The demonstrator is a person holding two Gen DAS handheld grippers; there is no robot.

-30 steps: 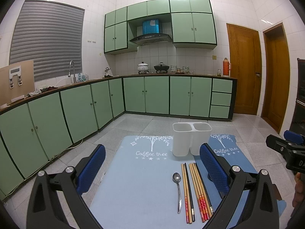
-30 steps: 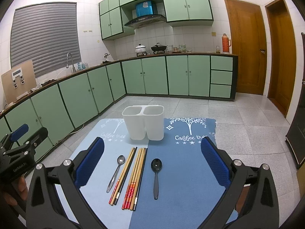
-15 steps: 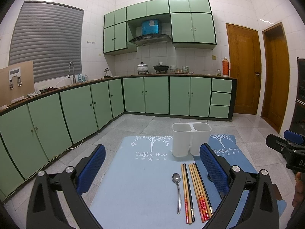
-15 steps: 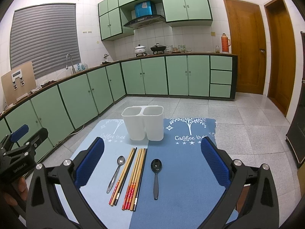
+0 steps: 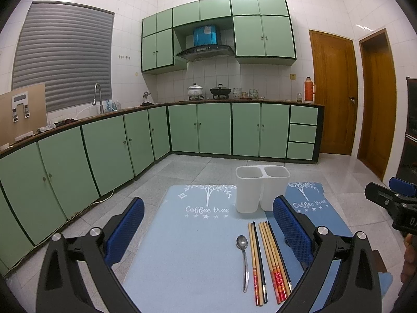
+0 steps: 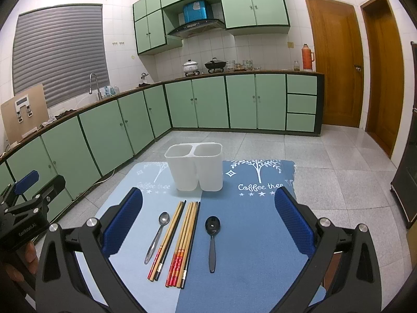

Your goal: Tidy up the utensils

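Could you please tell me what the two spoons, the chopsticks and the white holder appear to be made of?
Silver spoon: likely polished metal, with a bright glint on its bowl. Black spoon: probably glossy plastic, uniformly dark with a small highlight. Chopsticks: mostly tan, wood or bamboo by their look, with red printed ends; a few are black, material unclear. Holder: seemingly matte white plastic, slightly translucent.

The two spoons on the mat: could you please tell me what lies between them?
Chopsticks lie between the metal spoon and the black spoon, as the right wrist view shows.
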